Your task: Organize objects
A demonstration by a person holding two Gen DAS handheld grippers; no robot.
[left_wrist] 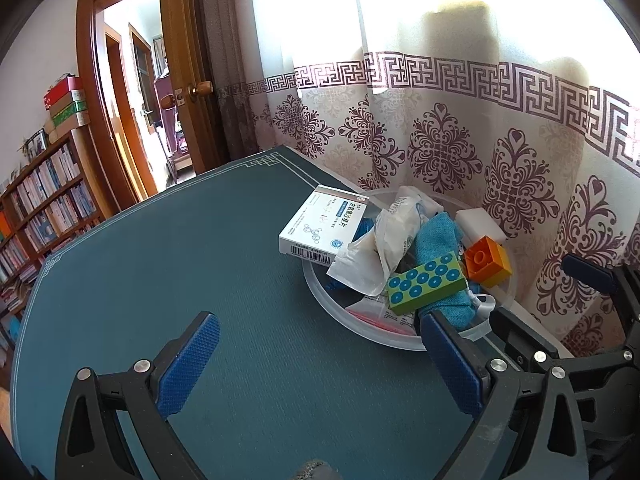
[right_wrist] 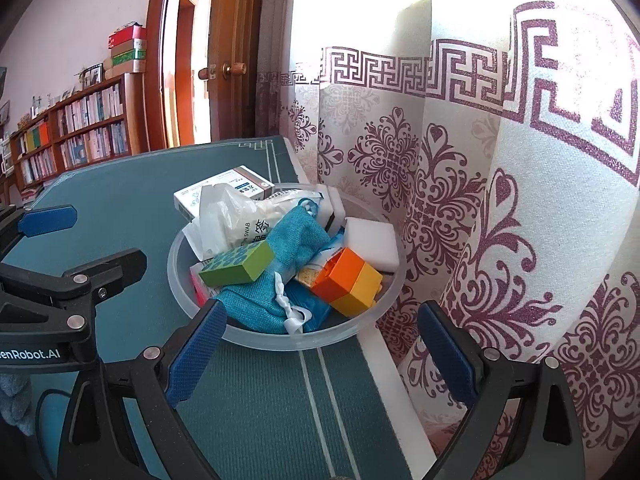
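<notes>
The left gripper [left_wrist: 320, 354] stands wide apart with nothing between its blue pads, hovering over bare mat just left of the clear bowl [left_wrist: 320, 286]; its right finger [left_wrist: 452, 360] overlaps the bowl's near rim in the view, and contact cannot be told. The right gripper [right_wrist: 320, 354] is likewise spread to its widest and holds nothing, its left finger [right_wrist: 196, 350] in front of the bowl's near rim and its right finger [right_wrist: 448, 354] out past the table edge, before the curtain [right_wrist: 500, 220].

All the task's objects lie heaped in the bowl. From the left of the bowl: a white medicine box [left_wrist: 322, 226] tilted over the rim, a crumpled swab packet [left_wrist: 386, 236], a green block with blue studs [left_wrist: 426, 282] on a teal cloth pouch [left_wrist: 438, 232], an orange-and-yellow block [left_wrist: 486, 260], and a white sponge [left_wrist: 478, 224] at the back.

The left wrist view alone shows the green block's studded top and the box's barcode. The right wrist view alone shows the pouch's white ribbon [right_wrist: 294, 312], the packet's "SWAB" print, and the orange block's smooth sides.

The bowl sits on a dark green mat [left_wrist: 180, 248] with a pale line border, near the table's curtain-side edge. Left of the bowl, farther off, stand a bookshelf [left_wrist: 48, 200] and an open wooden door [left_wrist: 188, 72].
</notes>
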